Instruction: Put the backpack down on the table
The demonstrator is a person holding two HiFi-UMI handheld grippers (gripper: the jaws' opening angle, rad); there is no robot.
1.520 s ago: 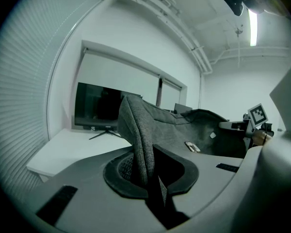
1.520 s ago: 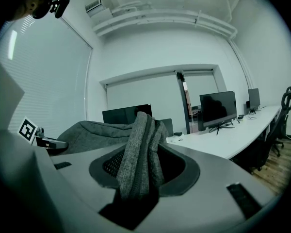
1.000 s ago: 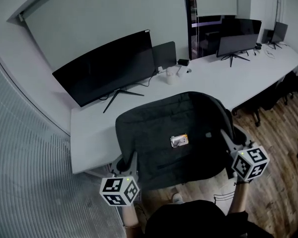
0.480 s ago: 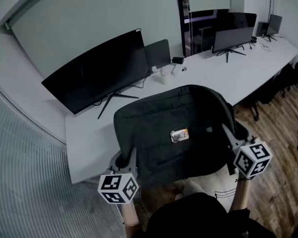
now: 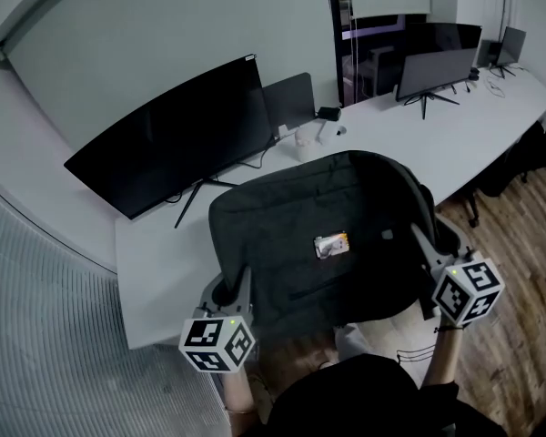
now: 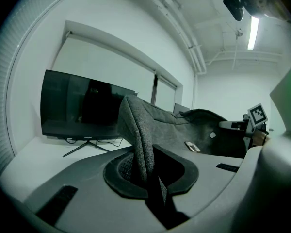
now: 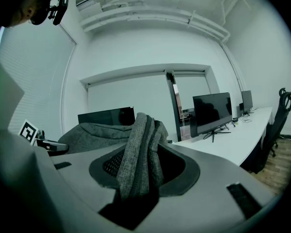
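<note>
Since 1 second ago the 2 grippers have carried the backpack (image 5: 291, 235) further over the table (image 5: 159, 271); jaws of the left gripper (image 6: 153, 181) pinch a thin fabric fold, those of the right gripper (image 7: 136, 178) a thicker bunch; it hangs spread between them above the near edge; carrying step, I judge; next, lower it flat; both point nearly level.

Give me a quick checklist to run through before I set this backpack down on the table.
1. Grip of left gripper on backpack: ok, shut on the fabric.
2. Grip of right gripper: ok, shut on a fabric fold.
3. Whole backpack over table: not ok, the near part overhangs the edge.
4. Clearance from cup and monitor stand: ok, both apart.
5. Spot underneath free: cannot tell, hidden.
</note>
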